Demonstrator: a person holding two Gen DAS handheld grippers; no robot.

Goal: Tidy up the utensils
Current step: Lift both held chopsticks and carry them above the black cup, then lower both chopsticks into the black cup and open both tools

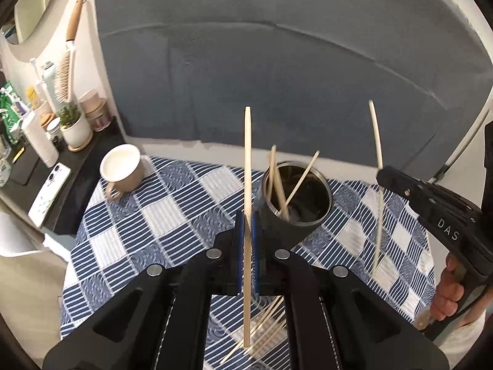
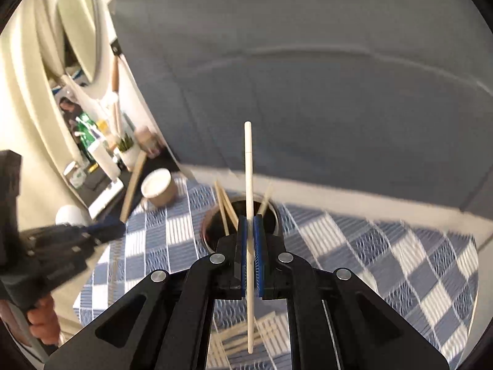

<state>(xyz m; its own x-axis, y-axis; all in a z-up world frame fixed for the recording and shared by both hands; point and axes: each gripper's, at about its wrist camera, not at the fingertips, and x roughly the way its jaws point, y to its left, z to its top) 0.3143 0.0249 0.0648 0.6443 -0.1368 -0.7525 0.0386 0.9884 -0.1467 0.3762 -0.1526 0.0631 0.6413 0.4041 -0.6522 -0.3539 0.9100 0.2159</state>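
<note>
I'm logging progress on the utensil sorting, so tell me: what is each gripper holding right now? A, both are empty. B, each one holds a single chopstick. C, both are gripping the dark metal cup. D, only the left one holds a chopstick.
B: the left gripper is shut on a tan wooden chopstick, and the right gripper on a pale white chopstick.

A pale wooden chopstick (image 2: 249, 215) is clamped upright between the blue pads of the right gripper (image 2: 250, 246), just above a dark metal cup (image 2: 209, 234) holding more chopsticks (image 2: 226, 209) on a blue-white checked tablecloth (image 2: 369, 262).
</note>
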